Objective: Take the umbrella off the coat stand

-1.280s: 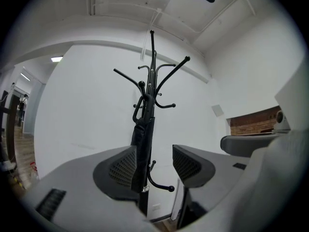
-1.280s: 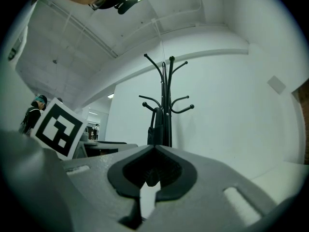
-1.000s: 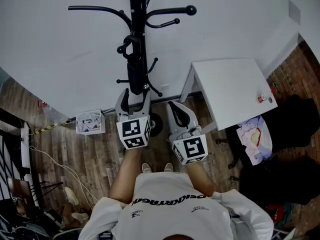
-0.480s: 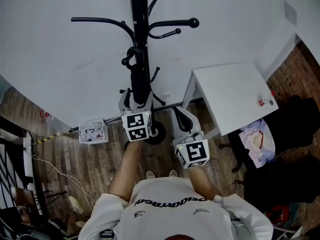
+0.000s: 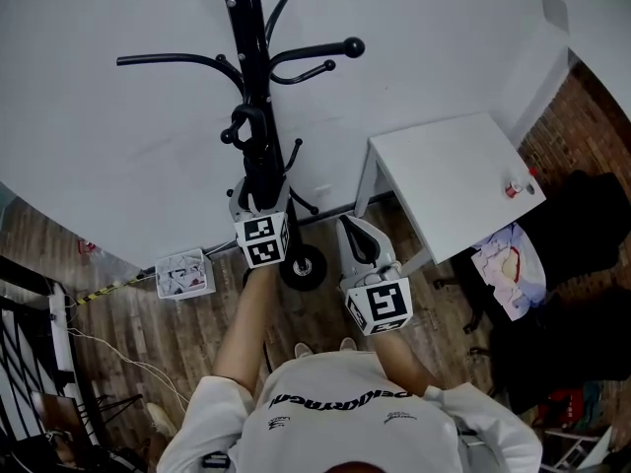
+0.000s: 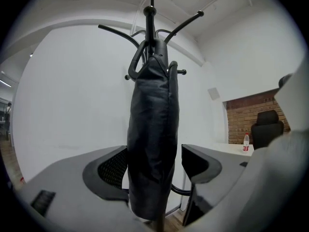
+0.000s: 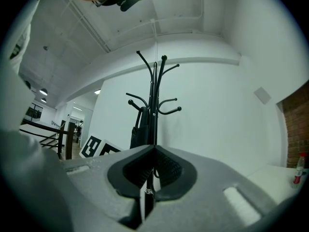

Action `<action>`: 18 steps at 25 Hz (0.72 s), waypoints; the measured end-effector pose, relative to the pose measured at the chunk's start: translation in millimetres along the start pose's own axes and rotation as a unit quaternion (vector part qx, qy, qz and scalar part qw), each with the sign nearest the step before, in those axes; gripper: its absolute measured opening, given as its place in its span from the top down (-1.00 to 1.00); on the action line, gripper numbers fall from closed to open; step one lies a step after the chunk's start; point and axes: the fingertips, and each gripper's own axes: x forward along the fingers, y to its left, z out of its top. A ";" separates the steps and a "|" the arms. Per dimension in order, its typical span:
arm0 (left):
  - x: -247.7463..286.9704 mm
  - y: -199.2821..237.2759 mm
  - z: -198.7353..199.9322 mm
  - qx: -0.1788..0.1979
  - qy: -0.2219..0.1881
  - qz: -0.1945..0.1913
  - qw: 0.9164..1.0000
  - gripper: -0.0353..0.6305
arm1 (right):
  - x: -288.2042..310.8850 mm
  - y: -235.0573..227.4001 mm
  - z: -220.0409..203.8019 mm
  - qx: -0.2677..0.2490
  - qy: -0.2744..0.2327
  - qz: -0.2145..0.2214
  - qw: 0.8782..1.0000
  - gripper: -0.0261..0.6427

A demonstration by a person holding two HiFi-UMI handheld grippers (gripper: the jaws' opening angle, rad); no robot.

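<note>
white wall (image 5: 118,146) and wood floor (image 5: 148,343) frame a black coat stand (image 5: 242,37) at 12 o'clock from the person, with a small white tabletop (image 5: 444,180) off at 2 o'clock.

the folded black umbrella (image 6: 152,144) hangs down the pole. its curved handle is looped over a low hook (image 6: 137,64), seen at 11 o'clock above the fabric in the left gripper view.

the left tool (image 5: 261,200) has just been opening and now stands spread wide. the umbrella's lower body sits between the pads, with a gap showing on the 3 o'clock side, so nothing is pinched yet. the right tool (image 7: 153,153) is pressed together on nothing and waits at 4 o'clock from the left one, apart from the stand.

the step in hand looks like the grasp. to do it well:
- centre the bundle so both pads meet the fabric squarely, well above its tip
- close firmly enough that the slick cloth won't slide
- raise it toward 12 o'clock until the handle clears the hook, and only then draw back toward 6 o'clock

pulling straight back first would likely snag the handle and rock the stand.
</note>
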 end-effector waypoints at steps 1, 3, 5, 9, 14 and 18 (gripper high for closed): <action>3.2 1.5 -2.2 0.002 0.001 0.001 1.000 -0.14 | -0.5 -1.6 -0.9 -0.001 0.002 -0.001 1.000 0.93; 8.4 4.8 -6.7 0.004 0.007 0.002 1.000 -0.14 | -1.8 -4.2 -2.5 -0.002 0.004 -0.004 1.000 0.93; 12.4 6.9 -9.5 0.002 0.013 0.001 1.000 -0.13 | -3.4 -6.7 -3.3 -0.003 0.005 -0.008 1.000 0.93; 17.3 5.4 -9.2 0.000 0.013 -0.006 1.000 0.06 | -4.0 -10.1 -6.8 -0.003 0.010 -0.008 1.000 0.93; 16.5 0.2 -8.9 -0.008 0.020 -0.011 1.000 0.11 | -6.2 -11.9 -7.1 0.004 0.009 -0.009 1.000 0.93; 15.6 -1.6 -8.5 -0.011 0.027 -0.009 1.000 0.12 | -8.4 -15.1 -8.1 0.002 0.010 -0.012 1.000 0.93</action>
